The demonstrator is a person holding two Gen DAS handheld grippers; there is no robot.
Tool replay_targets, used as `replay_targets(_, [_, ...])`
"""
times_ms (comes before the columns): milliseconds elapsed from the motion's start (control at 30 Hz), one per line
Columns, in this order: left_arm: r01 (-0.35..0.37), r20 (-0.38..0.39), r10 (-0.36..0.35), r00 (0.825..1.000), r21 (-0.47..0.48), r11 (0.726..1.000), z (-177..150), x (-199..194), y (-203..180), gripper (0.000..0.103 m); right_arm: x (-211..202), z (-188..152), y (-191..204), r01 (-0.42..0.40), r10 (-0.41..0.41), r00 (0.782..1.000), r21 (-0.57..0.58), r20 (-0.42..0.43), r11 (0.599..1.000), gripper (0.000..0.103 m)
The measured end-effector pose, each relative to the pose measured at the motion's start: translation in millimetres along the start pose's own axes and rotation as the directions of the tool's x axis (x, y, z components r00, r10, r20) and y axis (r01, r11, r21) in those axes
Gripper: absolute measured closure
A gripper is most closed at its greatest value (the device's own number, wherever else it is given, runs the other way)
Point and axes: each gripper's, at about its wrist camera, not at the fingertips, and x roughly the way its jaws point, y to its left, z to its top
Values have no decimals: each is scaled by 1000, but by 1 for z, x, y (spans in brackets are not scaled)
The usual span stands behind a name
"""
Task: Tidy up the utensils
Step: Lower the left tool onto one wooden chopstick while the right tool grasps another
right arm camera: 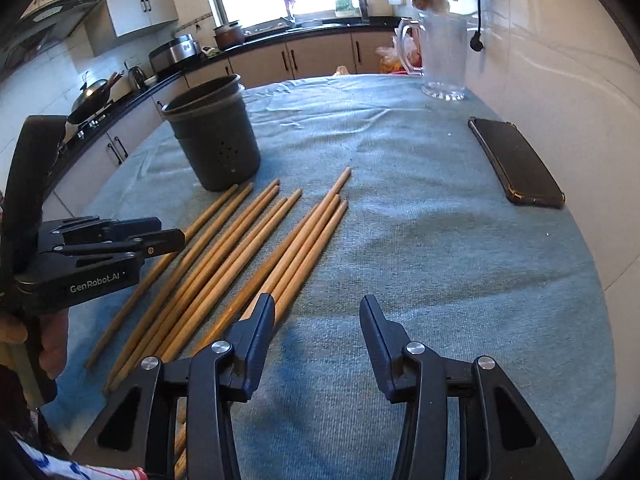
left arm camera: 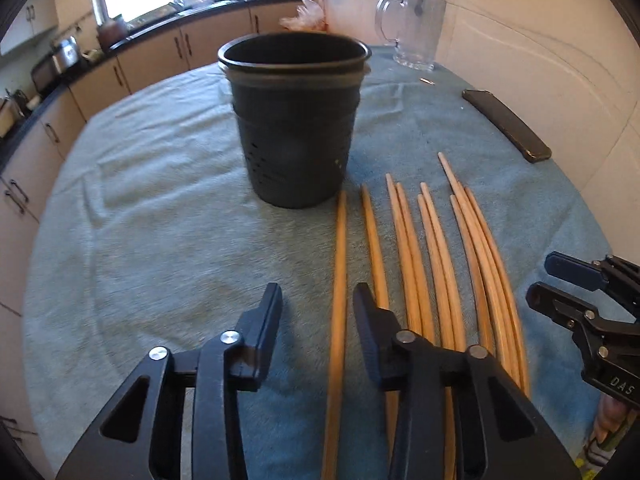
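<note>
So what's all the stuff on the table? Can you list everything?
chopsticks: nine, light brown wood, lying side by side on the cloth in front of the holder
utensil holder: one, dark grey with small holes, standing upright on the cloth
phone: one, black, flat on the right side of the cloth
glass jug: one, clear, at the far edge by the wall
cloth: one, blue-grey, covering the table
left gripper: black, open, above the leftmost chopsticks
right gripper: black, open, over the cloth beside the rightmost chopsticks
</note>
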Motion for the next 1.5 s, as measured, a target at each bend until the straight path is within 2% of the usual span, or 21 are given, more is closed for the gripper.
replay_targets(33, [8,-1,-8,1000,2,1000,0,2,0,68,1,1,-1,3,-3,1000,4,-1,1000,55])
replay_targets(200, [-34,-19,35,999,25,999,3,5,-1,93,10,3,-5,13,-12,1000,20,-22,1000,55])
replay_targets(333, [-33,-35,31,999,-36,999,3,3,8,93,15,5,-3,5,-4,999,23,-37,1000,55])
replay_targets(533, [-103,-46,99,994,-87,991,-13,-8,18,93,22,10,9,23,-24,999,-20,-41,1000,64])
replay_targets(567, [-101,-46,97,994,-100,990,-16,-11,22,93,24,12,10,30,-30,999,-18,-43,999,67])
replay_targets(600, [-98,-48,93,994,-116,988,-19,-14,25,94,25,13,11,41,-42,998,-17,-47,999,76])
replay_targets(633, [-94,-50,88,995,-133,987,-22,-16,28,94,26,13,11,50,-51,997,-15,-54,999,79])
replay_targets(833, [-53,-72,38,997,-222,974,-34,-24,38,94,26,11,11,92,-98,992,-66,-83,994,87])
replay_targets(1000, [47,-124,-98,987,-366,930,-42,-28,42,94,21,12,-11,133,-144,980,-81,-139,988,87])
replay_targets(1100, [76,-151,-143,978,-379,922,-44,-29,43,94,18,14,-25,130,-142,973,-76,-179,989,81])
replay_targets(1200, [58,-177,-134,975,-378,924,-42,-28,43,94,19,19,-35,121,-137,965,-86,-222,989,77])
replay_targets(1500, [-8,-258,-81,963,-326,945,-20,-15,40,93,42,51,-41,86,-120,932,-112,-341,990,77])
